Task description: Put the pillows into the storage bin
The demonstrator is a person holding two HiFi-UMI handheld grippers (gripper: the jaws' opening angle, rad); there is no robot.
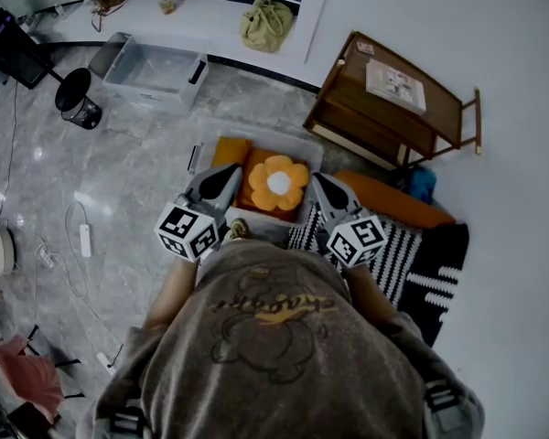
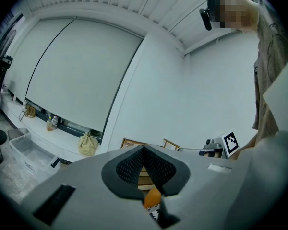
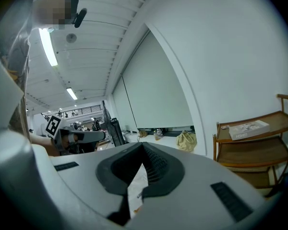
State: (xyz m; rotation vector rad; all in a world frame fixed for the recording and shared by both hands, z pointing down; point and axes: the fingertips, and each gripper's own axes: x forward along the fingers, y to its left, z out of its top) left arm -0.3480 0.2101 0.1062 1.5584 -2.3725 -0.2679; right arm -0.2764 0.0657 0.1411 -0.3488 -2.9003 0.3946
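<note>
Left tool (image 1: 225,179) and right tool (image 1: 324,188), both shut and empty, flank the flower pillow (image 1: 279,183) inside the storage bin (image 1: 256,134); floor (image 1: 146,176) open leftward.

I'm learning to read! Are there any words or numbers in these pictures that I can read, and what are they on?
None can be read.
Print on the booklet on the wooden shelf: too small.
Yellow lettering on the person's shirt: too blurred.
Square markers on the left gripper and right gripper: patterns, not words.
</note>
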